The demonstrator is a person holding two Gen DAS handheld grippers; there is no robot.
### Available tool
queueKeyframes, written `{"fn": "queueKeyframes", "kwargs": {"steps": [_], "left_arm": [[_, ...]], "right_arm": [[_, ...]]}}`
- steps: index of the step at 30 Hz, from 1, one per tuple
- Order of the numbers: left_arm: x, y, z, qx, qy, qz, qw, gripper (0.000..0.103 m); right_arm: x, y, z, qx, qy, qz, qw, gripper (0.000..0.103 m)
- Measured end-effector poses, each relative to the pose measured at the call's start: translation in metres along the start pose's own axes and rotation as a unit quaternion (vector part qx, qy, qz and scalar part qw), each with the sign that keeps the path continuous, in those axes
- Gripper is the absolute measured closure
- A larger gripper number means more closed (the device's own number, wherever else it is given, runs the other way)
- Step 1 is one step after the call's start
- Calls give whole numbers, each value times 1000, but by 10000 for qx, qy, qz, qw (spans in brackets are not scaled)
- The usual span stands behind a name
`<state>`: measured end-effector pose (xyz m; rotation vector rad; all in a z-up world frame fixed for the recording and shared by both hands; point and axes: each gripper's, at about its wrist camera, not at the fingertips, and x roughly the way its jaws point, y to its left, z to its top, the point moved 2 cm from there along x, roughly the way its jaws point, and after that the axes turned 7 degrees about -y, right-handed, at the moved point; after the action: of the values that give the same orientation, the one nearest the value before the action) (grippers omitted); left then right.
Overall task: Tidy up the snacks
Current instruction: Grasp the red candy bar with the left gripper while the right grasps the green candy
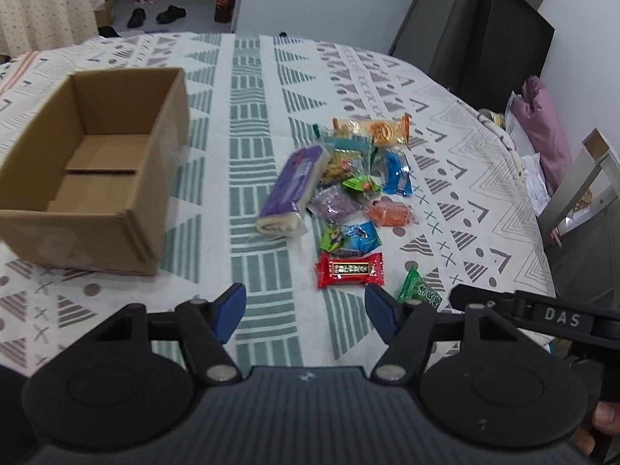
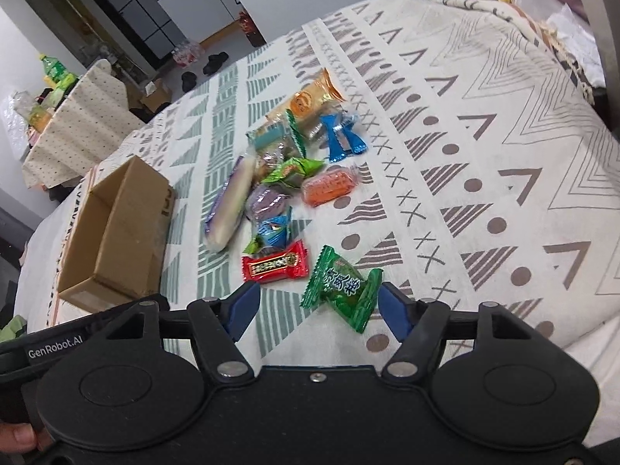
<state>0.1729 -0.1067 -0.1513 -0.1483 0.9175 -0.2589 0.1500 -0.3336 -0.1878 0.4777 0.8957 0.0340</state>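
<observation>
Green candy (image 2: 341, 288) crosswise between right gripper's (image 2: 316, 308) parted jaws.

Your left gripper (image 1: 306, 312) hangs over a patterned tablecloth (image 1: 252, 116), blue pads apart, nothing between them. Just ahead lies a red candy (image 1: 350, 269), with a green candy (image 1: 420, 292) beside the right pad. Beyond sits a heap of snacks (image 1: 345, 178). An open cardboard box (image 1: 93, 170) stands to the left.

Even, bright indoor light, soft faint shadows, slight motion blur, strong fisheye curving at edges, dark corners
</observation>
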Motion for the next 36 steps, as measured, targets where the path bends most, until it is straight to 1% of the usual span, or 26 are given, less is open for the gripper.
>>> {"fn": "queueKeyframes", "kwargs": {"steps": [7, 11, 15, 18, 20, 22, 24, 29, 32, 36], "left_arm": [[39, -9, -1, 110, 225, -23, 9997, 37], [58, -13, 0, 96, 304, -79, 9995, 37], [78, -19, -1, 107, 471, -90, 9988, 37], [88, -21, 0, 116, 474, -29, 9988, 37], [94, -21, 0, 105, 467, -56, 9988, 37], [101, -23, 1, 133, 518, -133, 9985, 37], [106, -26, 0, 159, 555, -94, 9983, 37], [117, -30, 0, 173, 642, -75, 9978, 35], [120, -36, 0, 260, 565, -81, 9980, 35], [123, -45, -3, 355, 540, 149, 9978, 36]], "right_arm": [[27, -9, 3, 239, 186, 8, 9995, 38], [42, -19, 2, 440, 353, -87, 9984, 38], [53, -22, 0, 449, 520, -178, 9975, 38], [61, -26, -3, 489, 653, -201, 9965, 38], [67, -28, -4, 504, 747, -142, 9958, 44], [71, -31, -4, 582, 796, -106, 9951, 57], [74, -32, -4, 611, 823, -56, 9947, 61], [73, -33, -3, 634, 741, 27, 9952, 65], [70, -37, 0, 731, 619, -25, 9954, 66], [65, -37, 2, 751, 462, -57, 9961, 66]]}}
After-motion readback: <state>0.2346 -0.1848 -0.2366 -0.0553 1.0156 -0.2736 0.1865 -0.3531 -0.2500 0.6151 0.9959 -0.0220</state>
